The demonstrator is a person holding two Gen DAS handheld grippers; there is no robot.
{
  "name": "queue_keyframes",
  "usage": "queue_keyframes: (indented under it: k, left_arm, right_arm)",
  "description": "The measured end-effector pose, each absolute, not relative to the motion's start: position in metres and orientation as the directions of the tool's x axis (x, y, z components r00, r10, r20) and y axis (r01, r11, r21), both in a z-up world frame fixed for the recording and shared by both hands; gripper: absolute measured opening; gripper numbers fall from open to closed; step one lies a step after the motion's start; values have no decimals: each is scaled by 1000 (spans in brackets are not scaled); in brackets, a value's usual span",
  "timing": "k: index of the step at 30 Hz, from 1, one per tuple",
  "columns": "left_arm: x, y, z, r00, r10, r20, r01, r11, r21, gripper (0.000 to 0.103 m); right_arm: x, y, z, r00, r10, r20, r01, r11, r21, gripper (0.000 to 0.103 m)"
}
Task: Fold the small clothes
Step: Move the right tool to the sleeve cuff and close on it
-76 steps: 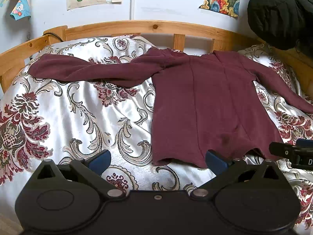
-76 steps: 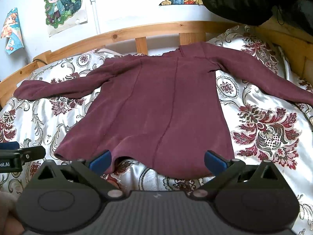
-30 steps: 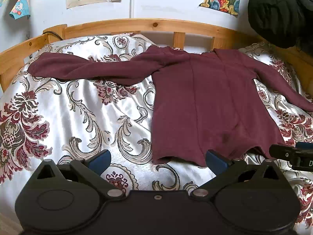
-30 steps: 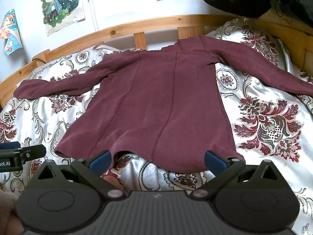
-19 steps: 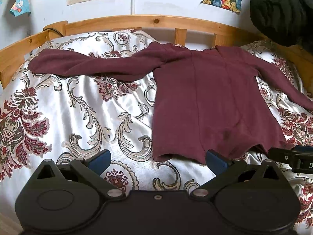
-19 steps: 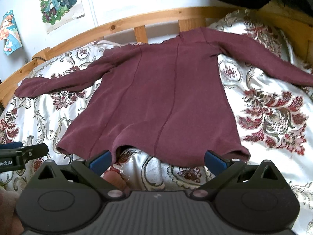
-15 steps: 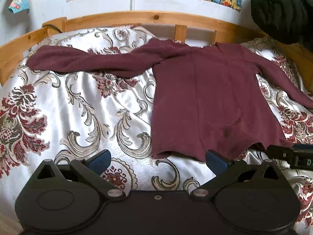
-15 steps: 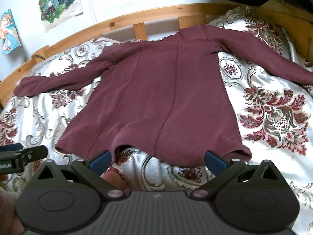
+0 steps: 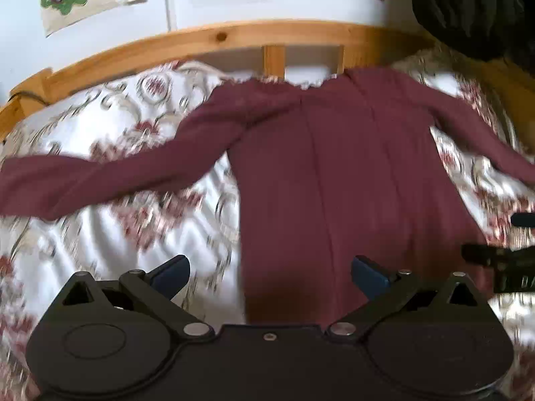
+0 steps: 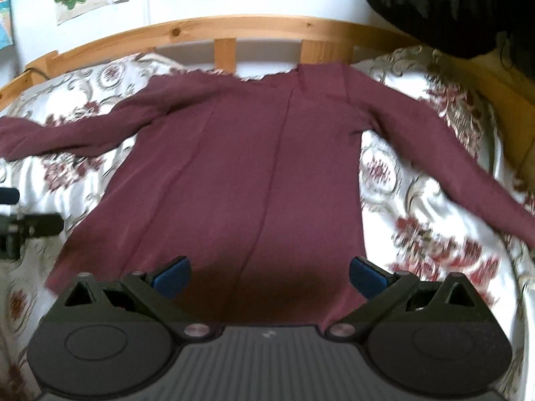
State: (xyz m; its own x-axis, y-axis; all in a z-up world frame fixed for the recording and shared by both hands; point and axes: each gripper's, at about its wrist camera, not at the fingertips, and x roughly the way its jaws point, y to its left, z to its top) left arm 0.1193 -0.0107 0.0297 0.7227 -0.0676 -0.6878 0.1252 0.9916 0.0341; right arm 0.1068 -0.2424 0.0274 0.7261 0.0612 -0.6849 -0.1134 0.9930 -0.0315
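Right now the maroon long-sleeved top (image 10: 254,173) lies spread flat on the floral bedspread (image 9: 110,220), sleeves out. Both the left tongs (image 9: 269,275) and right tongs (image 10: 269,275) gape wide, empty, over its hem. Ideally each pinches one hem corner cleanly, catching no bedspread.
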Motion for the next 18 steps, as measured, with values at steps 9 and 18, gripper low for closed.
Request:
queue_keyframes:
  k: [9,18]
  left_arm:
    - [179,-23,6,787,-152,-597,138,988,-71,102]
    - [172,-9,-45,768,-239,-594,243,967,-75,102]
  right_arm:
    - [153,-264,13,726,-14,-688,-4,1000,-25,103]
    - [142,-358,-1,819,-174,-547,271,957,101,103]
